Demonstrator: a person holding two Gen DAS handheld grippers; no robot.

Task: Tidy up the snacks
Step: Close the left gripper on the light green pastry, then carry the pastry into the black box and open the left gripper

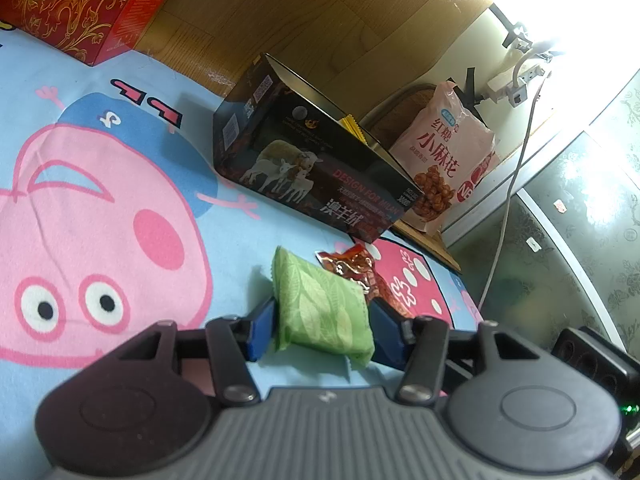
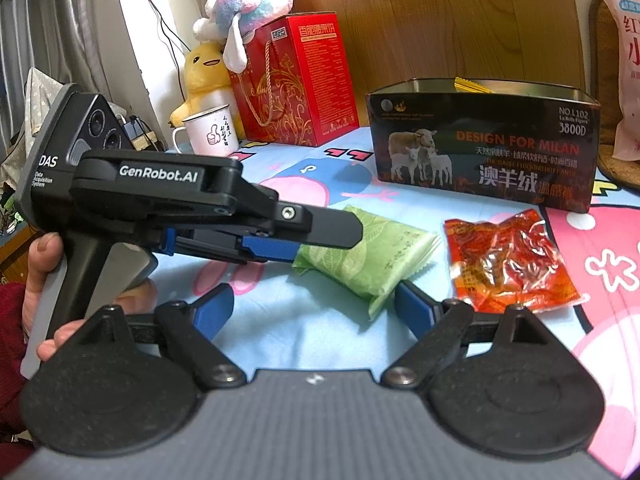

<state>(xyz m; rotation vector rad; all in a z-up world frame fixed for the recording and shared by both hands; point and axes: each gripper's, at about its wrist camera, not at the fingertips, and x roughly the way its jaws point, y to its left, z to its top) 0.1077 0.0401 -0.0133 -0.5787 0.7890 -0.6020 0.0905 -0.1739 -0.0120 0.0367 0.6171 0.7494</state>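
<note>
A green leaf-print snack packet (image 1: 320, 304) (image 2: 372, 252) lies on the cartoon pig sheet (image 1: 120, 200). My left gripper (image 1: 324, 332) (image 2: 316, 242) straddles the packet's near end, and its blue pads rest against both sides. A red clear-window snack packet (image 1: 356, 272) (image 2: 508, 260) lies just beyond it on the sheet. Behind both stands an open black box with sheep pictures (image 1: 320, 168) (image 2: 480, 148), with something yellow (image 2: 472, 86) poking out of its top. My right gripper (image 2: 314, 312) hovers open before the green packet, holding nothing.
A pink snack bag (image 1: 444, 160) (image 2: 628, 60) leans beside the black box. A red gift box (image 2: 296, 80), a white mug (image 2: 210, 130) and plush toys (image 2: 208, 76) stand at the wooden headboard. A hand (image 2: 40, 264) holds the left gripper's handle. A white cable (image 1: 508, 200) hangs at the bed's edge.
</note>
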